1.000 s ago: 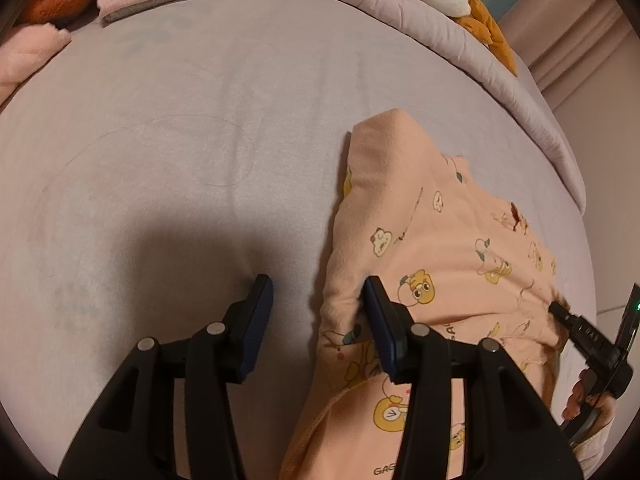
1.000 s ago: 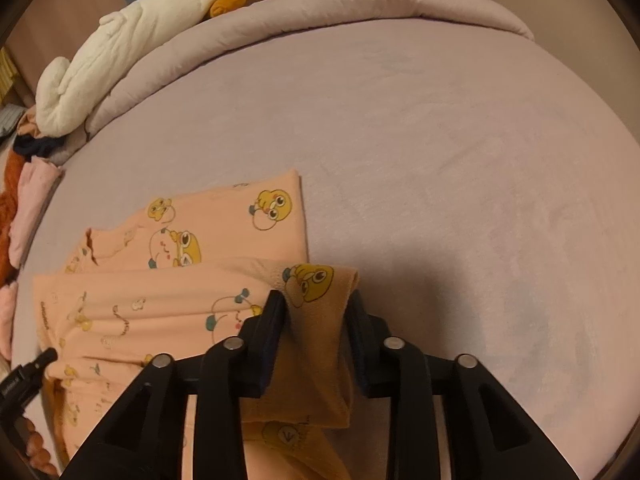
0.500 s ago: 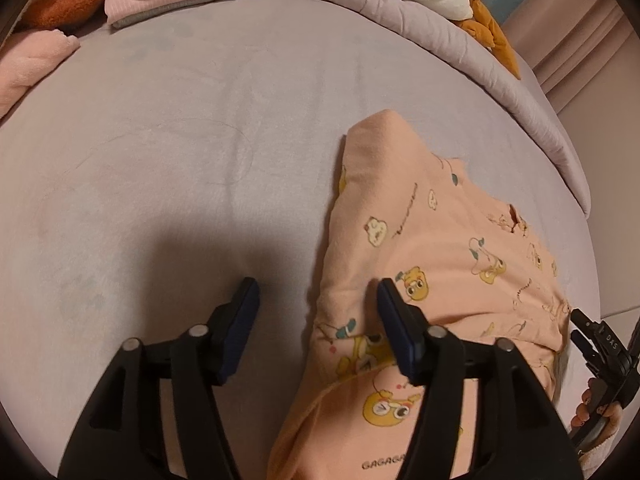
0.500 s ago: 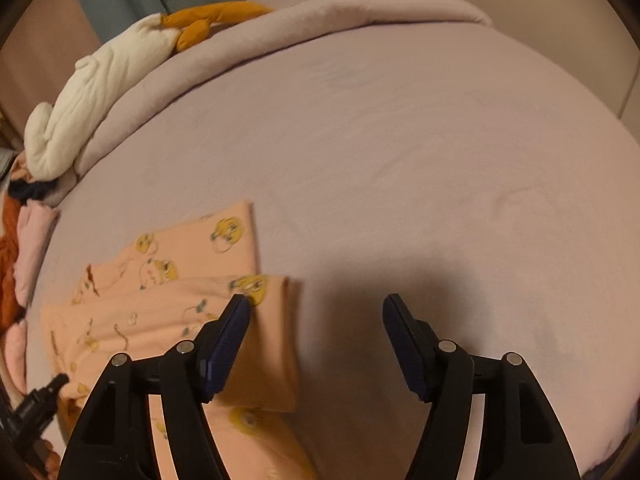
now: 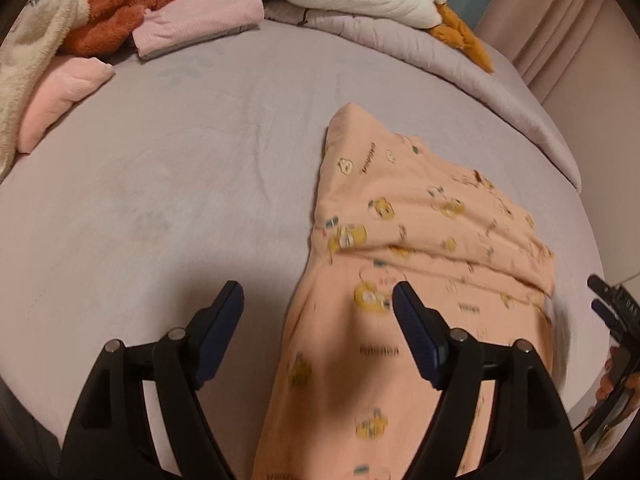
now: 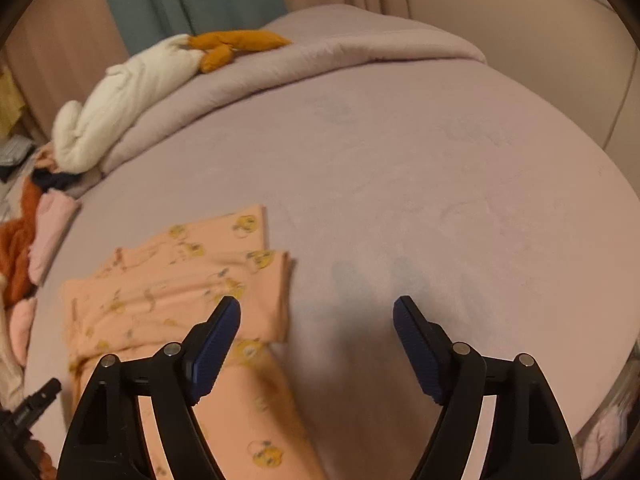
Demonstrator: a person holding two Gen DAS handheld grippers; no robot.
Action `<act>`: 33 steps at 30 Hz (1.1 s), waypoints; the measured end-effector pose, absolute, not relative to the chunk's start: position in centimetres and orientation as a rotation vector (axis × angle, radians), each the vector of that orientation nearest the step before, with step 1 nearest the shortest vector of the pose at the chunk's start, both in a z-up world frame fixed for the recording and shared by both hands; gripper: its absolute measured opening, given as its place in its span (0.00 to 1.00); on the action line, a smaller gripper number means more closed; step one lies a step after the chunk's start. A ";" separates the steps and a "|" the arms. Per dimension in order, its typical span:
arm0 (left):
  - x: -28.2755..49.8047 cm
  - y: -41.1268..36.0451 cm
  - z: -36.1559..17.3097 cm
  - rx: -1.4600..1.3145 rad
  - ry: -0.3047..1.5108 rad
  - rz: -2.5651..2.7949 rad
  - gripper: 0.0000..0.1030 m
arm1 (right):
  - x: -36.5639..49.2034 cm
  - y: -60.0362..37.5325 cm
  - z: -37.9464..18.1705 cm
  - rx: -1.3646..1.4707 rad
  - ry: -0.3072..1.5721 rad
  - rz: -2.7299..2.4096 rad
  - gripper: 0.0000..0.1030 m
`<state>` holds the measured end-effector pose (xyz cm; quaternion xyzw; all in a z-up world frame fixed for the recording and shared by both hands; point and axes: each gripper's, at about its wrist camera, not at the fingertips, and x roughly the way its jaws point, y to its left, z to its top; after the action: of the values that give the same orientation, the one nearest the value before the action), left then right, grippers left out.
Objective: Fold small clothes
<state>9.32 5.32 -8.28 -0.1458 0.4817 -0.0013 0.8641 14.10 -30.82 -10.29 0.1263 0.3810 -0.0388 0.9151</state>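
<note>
A small peach garment [image 5: 420, 216] printed with yellow cartoon ducks lies on the lilac bed sheet [image 5: 180, 184], its far part folded back over the near part. In the right wrist view the same garment [image 6: 172, 288] sits at lower left. My left gripper [image 5: 318, 292] hovers above the garment's left edge, its jaws opening, nothing pressed between the pads. My right gripper [image 6: 316, 306] hangs above the sheet just right of the garment's folded edge, jaws opening and empty. The right gripper [image 5: 612, 320] shows at the right edge of the left wrist view, held by a hand.
Folded pink clothes [image 5: 200, 24], a rust fluffy garment [image 5: 116, 4] and a pale pink piece [image 5: 60, 96] lie at the bed's far left. A white plush toy with orange feet [image 6: 132, 92] rests on the rolled lilac duvet [image 6: 320, 60]. Curtains and a wall stand behind.
Both grippers let go of the peach garment, opened wider and drew back and up. The folded-over part now lies flat on the lower part.
</note>
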 end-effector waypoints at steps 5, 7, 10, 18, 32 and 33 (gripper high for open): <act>6.7 5.8 -7.3 -0.330 0.980 -0.010 0.81 | 12.1 -29.9 -9.5 0.247 0.744 -0.024 0.84; 5.6 5.8 -7.0 -0.343 0.970 -0.008 0.82 | 11.4 -29.2 -9.4 0.233 0.725 0.012 0.85; 4.6 5.8 -7.1 -0.354 0.967 -0.013 0.82 | 10.4 -28.4 -9.7 0.214 0.720 0.048 0.85; 2.2 5.0 -8.2 -0.336 1.000 -0.029 0.82 | 7.8 -27.1 -11.4 0.126 0.747 0.066 0.85; -0.1 4.7 -11.3 -0.340 1.102 -0.052 0.82 | 4.1 -27.1 -16.0 0.145 0.892 0.099 0.85; -0.3 4.7 -11.5 -0.341 1.109 -0.052 0.82 | 3.8 -27.3 -16.3 0.152 0.902 0.100 0.85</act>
<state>-0.25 4.68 -11.47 -0.1609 0.5237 -0.0247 0.8362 3.84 -27.26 -16.26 0.0731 0.4351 0.0480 0.8961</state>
